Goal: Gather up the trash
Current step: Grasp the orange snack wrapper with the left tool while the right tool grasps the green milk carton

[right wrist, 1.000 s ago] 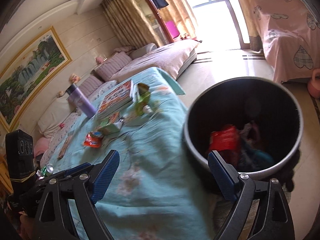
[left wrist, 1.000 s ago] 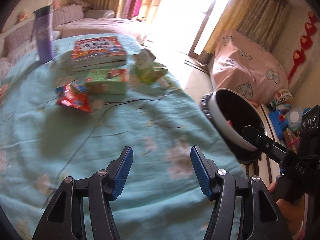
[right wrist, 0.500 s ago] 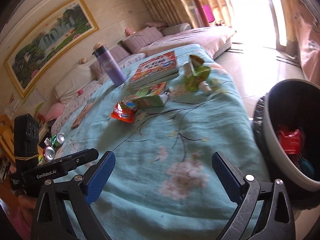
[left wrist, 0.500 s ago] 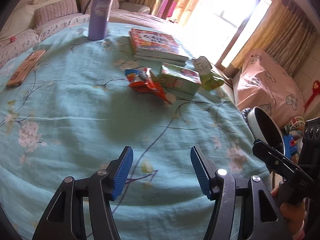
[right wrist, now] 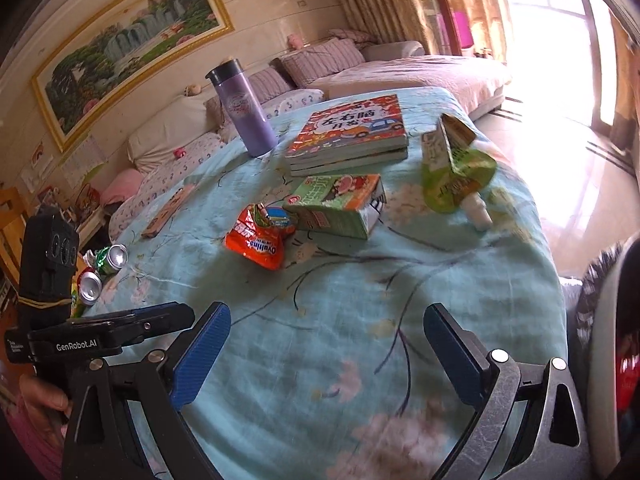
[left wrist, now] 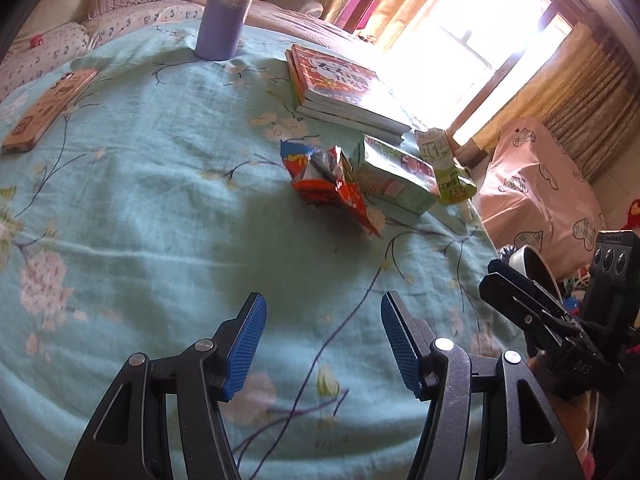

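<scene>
An orange snack wrapper (left wrist: 332, 188) (right wrist: 260, 240) lies mid-table on the blue floral cloth (left wrist: 160, 220). A green carton (left wrist: 394, 178) (right wrist: 340, 204) lies beside it, and a green pouch (left wrist: 450, 172) (right wrist: 456, 168) further right. My left gripper (left wrist: 322, 344) is open and empty, short of the wrapper. My right gripper (right wrist: 324, 356) is open and empty above the table's near side. The trash bin (right wrist: 612, 344) sits at the right table edge, with red trash inside; its rim also shows in the left wrist view (left wrist: 532, 260).
A stack of books (right wrist: 352, 136), a purple bottle (right wrist: 244, 108) and a phone (left wrist: 48, 108) stay at the far side. Two crushed cans (right wrist: 100, 268) lie at the left edge. A sofa and a pink-covered chair (left wrist: 540, 184) stand beyond.
Both grippers swung left, away from the bin and over the table. The wrapper and carton are now nearer and more centred in both views.
</scene>
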`<state>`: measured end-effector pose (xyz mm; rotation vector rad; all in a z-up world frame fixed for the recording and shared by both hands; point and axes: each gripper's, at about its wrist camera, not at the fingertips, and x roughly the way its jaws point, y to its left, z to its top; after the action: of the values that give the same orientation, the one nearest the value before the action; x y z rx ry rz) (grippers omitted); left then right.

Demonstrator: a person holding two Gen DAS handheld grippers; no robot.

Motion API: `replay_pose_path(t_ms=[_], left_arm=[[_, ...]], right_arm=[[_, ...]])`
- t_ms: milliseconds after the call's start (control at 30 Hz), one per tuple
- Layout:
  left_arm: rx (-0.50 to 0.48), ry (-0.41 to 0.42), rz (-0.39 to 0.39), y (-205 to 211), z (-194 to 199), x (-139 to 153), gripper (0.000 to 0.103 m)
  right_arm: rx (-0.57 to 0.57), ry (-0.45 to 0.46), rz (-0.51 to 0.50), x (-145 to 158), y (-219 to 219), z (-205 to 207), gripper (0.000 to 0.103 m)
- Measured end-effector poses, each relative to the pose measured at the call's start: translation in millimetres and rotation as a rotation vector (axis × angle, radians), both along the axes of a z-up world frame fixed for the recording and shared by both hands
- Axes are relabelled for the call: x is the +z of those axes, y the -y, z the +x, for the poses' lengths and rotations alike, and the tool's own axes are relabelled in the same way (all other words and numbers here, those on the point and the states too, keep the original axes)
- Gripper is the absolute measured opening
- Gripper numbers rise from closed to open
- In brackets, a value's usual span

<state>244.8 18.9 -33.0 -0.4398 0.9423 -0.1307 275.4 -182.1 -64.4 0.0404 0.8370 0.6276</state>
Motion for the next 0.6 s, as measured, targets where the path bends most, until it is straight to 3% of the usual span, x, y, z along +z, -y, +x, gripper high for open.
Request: replay_pose_path(t_ms=[133, 400, 467, 533, 600], left_arm=[[0.005, -0.001, -0.024, -1.2, 23.8, -3.1, 0.058], [0.006, -0.003, -0.027, -0.3, 66.2, -12.0, 0.057], [0.003, -0.011, -0.032, -1.3, 77.4, -17.4, 0.049], [-0.013, -0.029, -0.041, -1.6, 87.5, -24.6, 0.025], [-0.027, -0.038, -0.041, -1.5, 91.8, -29.7, 0.014]], right_arm=[[0.061, 0.063, -0.057, 4.7, -10.5, 22.2, 0.098], [0.207, 0.091, -0.200, -5.8, -45.5, 67.5, 0.098], [0.234, 0.086, -0.218, -11.0, -51.0, 76.7, 0.097], [0.252, 0.077, -0.231, -15.7, -56.7, 86.7, 0.097], [0.260, 0.072, -0.231, -17.2, -60.5, 93.5, 0.096]])
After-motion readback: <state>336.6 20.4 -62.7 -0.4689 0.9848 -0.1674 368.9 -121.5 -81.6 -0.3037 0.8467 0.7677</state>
